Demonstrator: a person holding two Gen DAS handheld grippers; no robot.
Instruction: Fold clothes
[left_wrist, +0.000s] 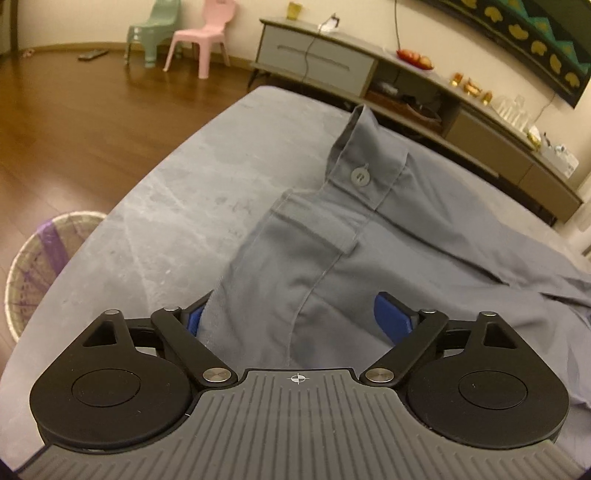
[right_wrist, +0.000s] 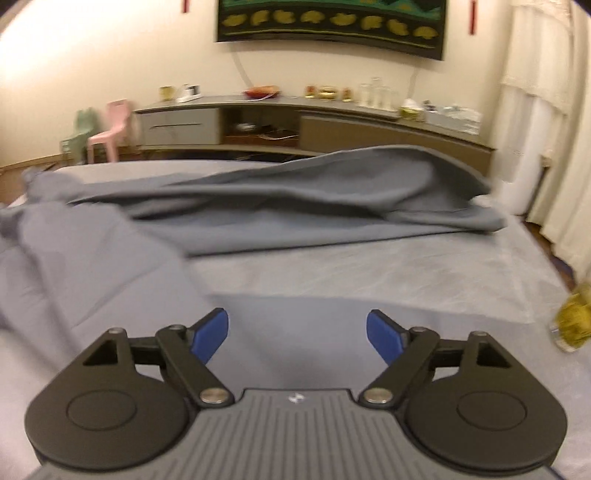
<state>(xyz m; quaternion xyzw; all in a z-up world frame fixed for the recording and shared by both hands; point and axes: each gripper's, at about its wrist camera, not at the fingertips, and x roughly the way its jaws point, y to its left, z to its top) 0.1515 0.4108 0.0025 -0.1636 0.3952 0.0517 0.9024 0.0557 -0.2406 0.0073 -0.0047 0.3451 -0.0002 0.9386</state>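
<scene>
A pair of grey trousers (left_wrist: 351, 236) lies on a grey table (left_wrist: 177, 206), waistband end with its button (left_wrist: 360, 175) pointing away from me. My left gripper (left_wrist: 295, 314) is open, its blue pads either side of the waist fabric, which lies between the jaws; the left pad is partly hidden under the cloth. In the right wrist view the trousers (right_wrist: 280, 206) stretch across the table, one leg bunched up at the far right. My right gripper (right_wrist: 297, 332) is open and empty over bare table (right_wrist: 369, 273), short of the cloth.
A woven basket (left_wrist: 44, 258) stands on the wooden floor left of the table. A long low cabinet (right_wrist: 314, 122) lines the far wall, with small pink and green chairs (left_wrist: 199, 37) beside it. A glass with yellow contents (right_wrist: 572, 321) sits at the table's right edge.
</scene>
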